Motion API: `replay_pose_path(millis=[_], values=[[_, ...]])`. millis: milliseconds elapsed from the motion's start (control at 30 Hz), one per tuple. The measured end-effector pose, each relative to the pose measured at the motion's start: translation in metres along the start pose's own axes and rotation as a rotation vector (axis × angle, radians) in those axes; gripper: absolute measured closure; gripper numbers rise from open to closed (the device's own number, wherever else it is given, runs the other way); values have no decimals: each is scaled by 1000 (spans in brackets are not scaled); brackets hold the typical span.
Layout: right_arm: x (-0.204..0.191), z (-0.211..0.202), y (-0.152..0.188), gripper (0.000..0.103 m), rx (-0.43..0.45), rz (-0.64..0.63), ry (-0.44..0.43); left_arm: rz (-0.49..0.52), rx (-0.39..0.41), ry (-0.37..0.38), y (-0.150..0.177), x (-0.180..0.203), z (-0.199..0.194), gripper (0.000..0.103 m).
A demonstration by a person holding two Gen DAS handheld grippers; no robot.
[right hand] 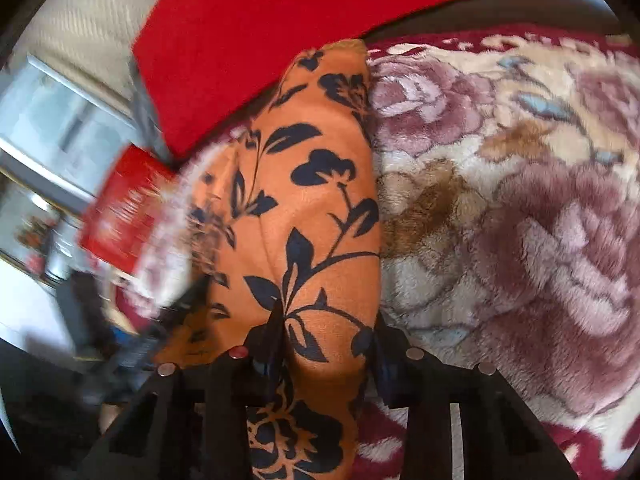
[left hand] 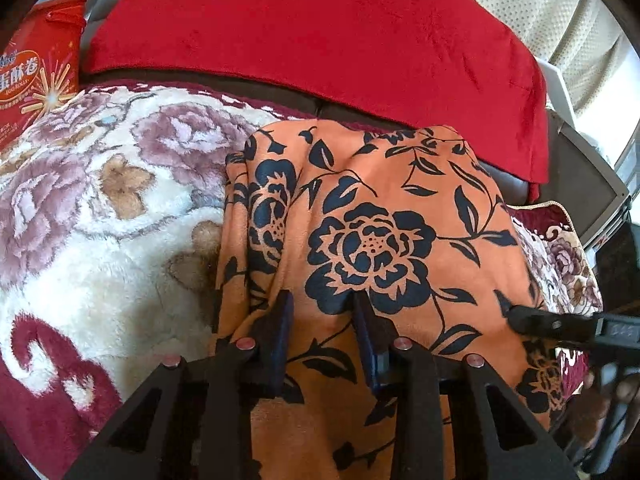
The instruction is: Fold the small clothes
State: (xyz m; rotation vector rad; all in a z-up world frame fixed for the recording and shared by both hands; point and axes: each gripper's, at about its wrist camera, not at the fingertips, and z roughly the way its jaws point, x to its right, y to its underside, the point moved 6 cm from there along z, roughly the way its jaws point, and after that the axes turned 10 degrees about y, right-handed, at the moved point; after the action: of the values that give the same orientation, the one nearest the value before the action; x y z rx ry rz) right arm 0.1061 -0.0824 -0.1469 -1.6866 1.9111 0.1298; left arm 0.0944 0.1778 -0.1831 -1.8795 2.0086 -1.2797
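An orange garment with a dark blue flower print [left hand: 372,216] lies on a fluffy flowered blanket [left hand: 100,208]. My left gripper [left hand: 322,300] has its two fingers spread, with the garment's near edge between them; the cloth bulges up in the gap. My right gripper's tip shows at the right of the left wrist view [left hand: 532,318], on the garment's right edge. In the right wrist view the right gripper [right hand: 326,320] has a bunched fold of the garment [right hand: 312,208] between its fingers. That view is blurred at the left.
A red velvet cloth [left hand: 320,36] covers the sofa back behind the garment. A red snack box [left hand: 36,64] stands at the far left; it also shows blurred in the right wrist view [right hand: 124,216]. The blanket [right hand: 520,200] spreads to the right there.
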Motion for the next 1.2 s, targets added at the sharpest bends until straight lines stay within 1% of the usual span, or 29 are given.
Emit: replay_pose_path(millis=[67, 100, 133, 167, 200, 233, 300, 333, 400, 467, 500, 533, 567, 600, 633, 667, 700, 733, 767, 800, 833, 867, 900, 933, 1000, 1067, 1133, 1167, 1200], values=[[-7, -6, -2, 64, -3, -20, 3, 1, 4, 0, 0, 1, 0, 70], [-11, -9, -4, 64, -6, -20, -14, -6, 7, 8, 1, 1, -1, 71], [-14, -12, -7, 63, -9, -9, -41, -19, 10, 23, 0, 0, -2, 71], [-15, -14, -11, 63, -15, 16, -88, -31, 12, 36, 0, -1, -3, 71], [-15, -15, -15, 57, -19, 42, -122, -45, 12, 50, 0, -3, -3, 71], [-13, -14, -19, 47, -18, 68, -139, -55, 13, 62, 0, -4, -3, 71], [0, -9, -32, 33, -19, 133, -141, -48, 12, 62, 0, -4, -3, 72], [4, -6, -36, 29, -29, 155, -154, -38, 13, 54, 0, -3, -3, 72], [6, 1, -46, 28, -54, 192, -219, -23, 13, 43, 0, -1, -3, 72], [5, 11, -50, 28, -96, 175, -221, -17, 13, 37, 1, -1, -3, 72], [4, 16, -55, 30, -103, 160, -209, -19, 14, 38, 1, -2, -3, 72], [1, 20, -61, 46, -91, 141, -188, -21, 15, 41, -1, -4, -1, 72], [0, 21, -66, 57, -78, 135, -152, -23, 15, 44, 1, -2, -5, 72], [-3, 20, -69, 65, -73, 128, -120, -23, 15, 47, 1, -2, -5, 72], [-7, 16, -69, 69, -49, 103, -75, -21, 15, 48, 1, -1, -5, 72], [-13, 15, -70, 69, -17, 62, -23, -18, 13, 48, 1, -1, -5, 72], [-20, 17, -68, 69, 18, 0, 63, -15, 10, 45, 1, -1, -4, 72], [-20, 27, -64, 69, 17, -32, 119, -12, 11, 43, 0, -1, -3, 72], [-15, 33, -62, 69, 9, -9, 112, -14, 12, 47, 0, -2, -3, 72], [-11, 34, -64, 67, 5, 47, 56, -18, 14, 53, 0, -2, -4, 72], [-11, 31, -65, 57, 7, 65, 31, -30, 13, 64, -1, -4, -5, 72], [-12, 28, -65, 51, 11, 79, 17, -39, 14, 70, -1, -5, -5, 72], [-11, 24, -64, 42, 6, 86, 14, -45, 15, 71, -1, -5, -5, 72], [-12, 20, -64, 37, -1, 90, -14, -44, 16, 67, -1, -5, -5, 72], [-14, 10, -66, 30, 3, 121, -122, -35, 15, 56, -1, -4, -3, 72], [-10, 9, -75, 29, 27, 155, -147, -29, 16, 50, -1, -3, -3, 72], [-10, 27, -88, 27, -13, 193, -196, -31, 16, 55, -1, -4, -4, 72], [-9, 39, -91, 30, -42, 202, -191, -33, 16, 59, -1, -4, -4, 72], [-5, 50, -94, 68, -75, 205, -167, -33, 17, 64, 0, -5, -5, 72]])
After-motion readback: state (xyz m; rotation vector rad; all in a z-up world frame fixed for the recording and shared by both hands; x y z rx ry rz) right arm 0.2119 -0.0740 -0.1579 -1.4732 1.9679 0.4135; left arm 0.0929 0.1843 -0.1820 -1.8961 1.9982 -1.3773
